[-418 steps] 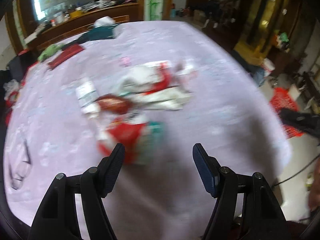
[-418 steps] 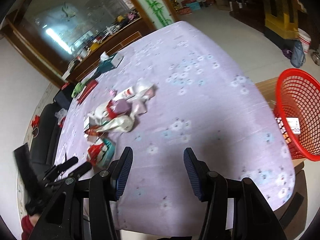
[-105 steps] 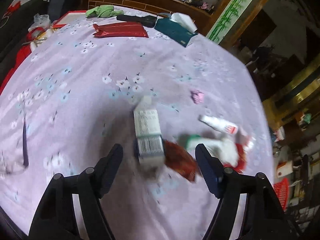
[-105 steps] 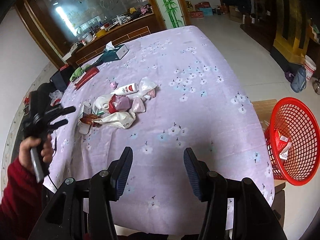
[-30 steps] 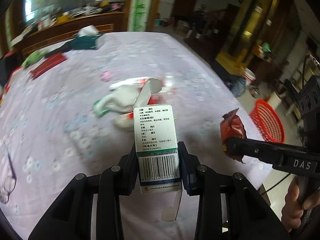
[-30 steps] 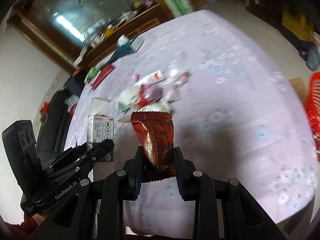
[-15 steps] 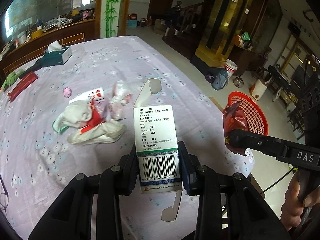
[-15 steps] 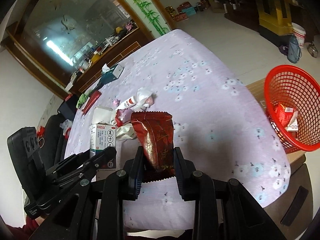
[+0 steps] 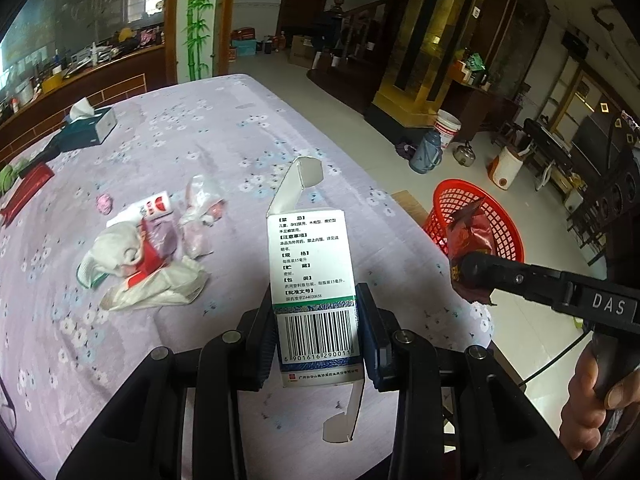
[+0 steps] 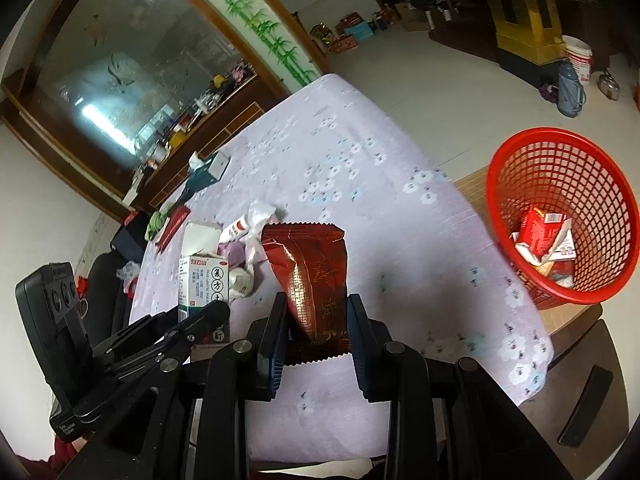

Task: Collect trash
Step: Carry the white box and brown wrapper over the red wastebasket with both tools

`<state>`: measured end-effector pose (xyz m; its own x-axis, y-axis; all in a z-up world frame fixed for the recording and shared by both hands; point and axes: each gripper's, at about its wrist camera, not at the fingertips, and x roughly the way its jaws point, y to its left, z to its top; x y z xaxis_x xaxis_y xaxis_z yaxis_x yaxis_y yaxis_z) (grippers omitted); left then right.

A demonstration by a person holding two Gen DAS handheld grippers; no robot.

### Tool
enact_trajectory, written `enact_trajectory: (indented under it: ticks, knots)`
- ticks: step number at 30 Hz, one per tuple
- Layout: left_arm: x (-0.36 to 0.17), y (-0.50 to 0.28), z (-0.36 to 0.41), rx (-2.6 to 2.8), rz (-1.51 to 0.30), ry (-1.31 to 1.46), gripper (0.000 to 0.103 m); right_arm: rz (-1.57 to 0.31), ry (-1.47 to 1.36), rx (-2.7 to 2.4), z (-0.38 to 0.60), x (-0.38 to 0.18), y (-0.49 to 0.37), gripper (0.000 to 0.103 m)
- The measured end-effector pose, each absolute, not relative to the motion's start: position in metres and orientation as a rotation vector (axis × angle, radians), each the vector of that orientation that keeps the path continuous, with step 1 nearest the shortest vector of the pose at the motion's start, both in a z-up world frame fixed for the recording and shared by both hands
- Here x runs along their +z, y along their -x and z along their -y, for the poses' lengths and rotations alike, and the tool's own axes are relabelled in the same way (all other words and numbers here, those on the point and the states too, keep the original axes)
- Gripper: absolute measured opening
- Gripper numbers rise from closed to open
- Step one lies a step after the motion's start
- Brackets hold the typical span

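Note:
My left gripper [image 9: 318, 320] is shut on a white medicine box [image 9: 310, 264] with open flaps, held upright above the lilac flowered tablecloth [image 9: 192, 128]. My right gripper [image 10: 316, 316] is shut on a dark red snack wrapper [image 10: 312, 268]; in the left wrist view the right gripper [image 9: 468, 272] holds that wrapper [image 9: 466, 236] in front of the red mesh basket [image 9: 502, 224]. The basket [image 10: 568, 160] stands on the floor beyond the table's right corner and holds a few red and white packets [image 10: 540, 236]. A heap of crumpled bags and wrappers [image 9: 148, 248] lies on the table.
A teal tissue box [image 9: 86, 126] and a red packet [image 9: 28, 188] lie at the table's far side. A small pink scrap [image 9: 105, 202] sits by the heap. A white bucket [image 9: 448, 128], a blue flask [image 9: 426, 154] and a kettle [image 9: 464, 152] stand on the floor past the basket.
Both grippers have swung right with their loads toward the table's corner, and the red basket now looks closer and larger. An earlier frame shows both grippers open and nothing in them.

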<state>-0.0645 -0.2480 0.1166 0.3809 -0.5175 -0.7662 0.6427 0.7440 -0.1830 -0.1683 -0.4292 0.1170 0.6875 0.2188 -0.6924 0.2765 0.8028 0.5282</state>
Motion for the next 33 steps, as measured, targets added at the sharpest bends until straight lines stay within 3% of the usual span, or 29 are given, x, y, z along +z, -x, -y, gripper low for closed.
enact_trajectory:
  ticks: [16,33]
  knots:
    - [0.128,0.07,0.326,-0.929,-0.954,-0.228,0.035,-0.736,-0.784,-0.23,0.518,0.126,0.208,0.031]
    - [0.123,0.079,0.498,-1.167,-1.041,-0.299,0.035,-0.731,-0.867,-0.438,0.634,0.118,0.231,0.032]
